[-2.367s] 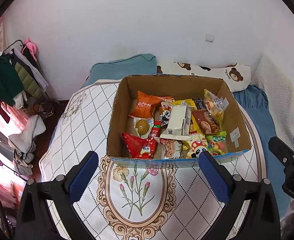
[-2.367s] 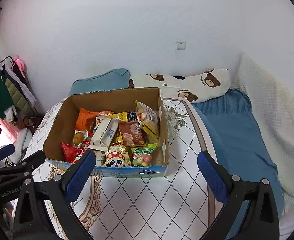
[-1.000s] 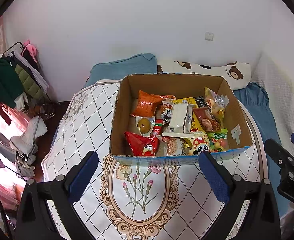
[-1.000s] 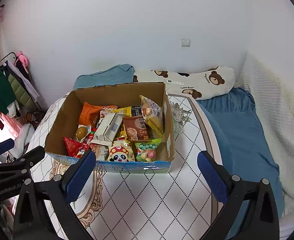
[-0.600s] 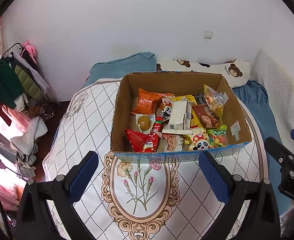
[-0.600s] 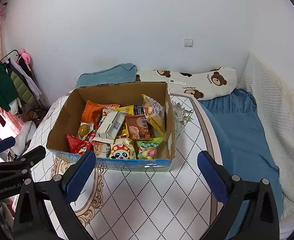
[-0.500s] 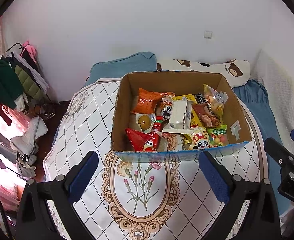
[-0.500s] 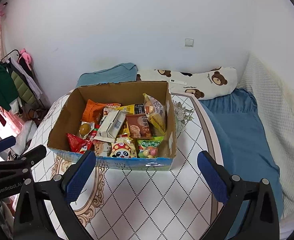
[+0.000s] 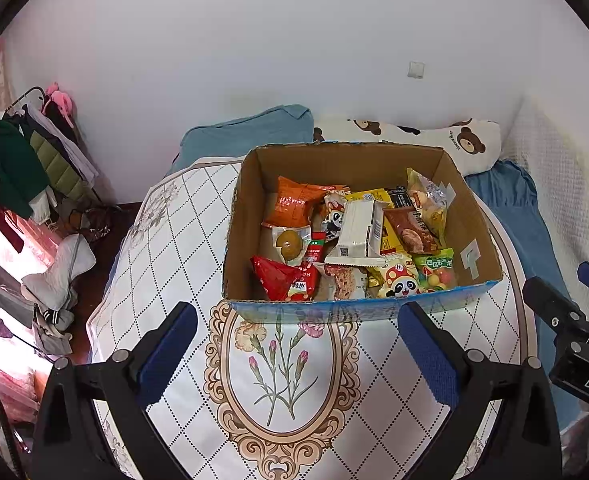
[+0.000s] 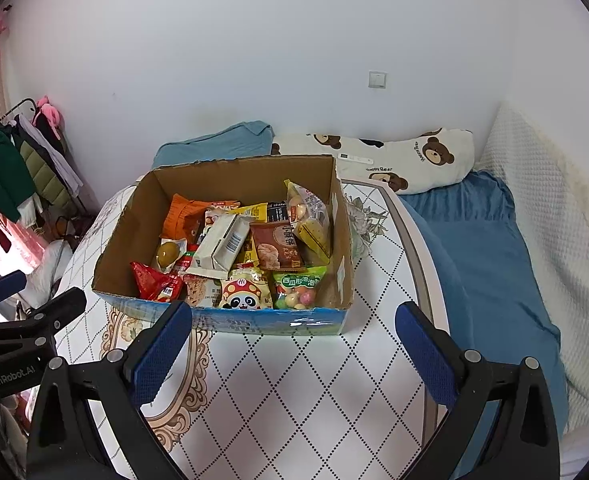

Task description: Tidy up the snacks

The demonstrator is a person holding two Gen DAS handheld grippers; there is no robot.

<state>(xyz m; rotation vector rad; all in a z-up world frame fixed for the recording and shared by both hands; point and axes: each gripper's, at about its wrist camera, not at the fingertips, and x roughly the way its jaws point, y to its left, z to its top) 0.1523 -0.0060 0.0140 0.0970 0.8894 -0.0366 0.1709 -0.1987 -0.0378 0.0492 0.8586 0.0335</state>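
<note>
Left gripper [image 9: 294, 354] at bottom of frame, blue pads spread wide, nothing between them, above the floral tablecloth [image 9: 166, 264]. Cardboard box [image 9: 470, 216] mid-frame, packed with snack packets; white packet [image 9: 358, 232] lies on top, center. Right gripper [image 9: 574, 320] pokes in at right edge.

We stand in a home bedroom, bear-print pillow [image 10: 410, 160] and blue bedsheet [image 10: 490, 248] against the wall, clothes rack [image 9: 18, 160] hung with jackets, we note a floral tablecloth [image 9: 278, 380], light switch [image 10: 377, 79].
</note>
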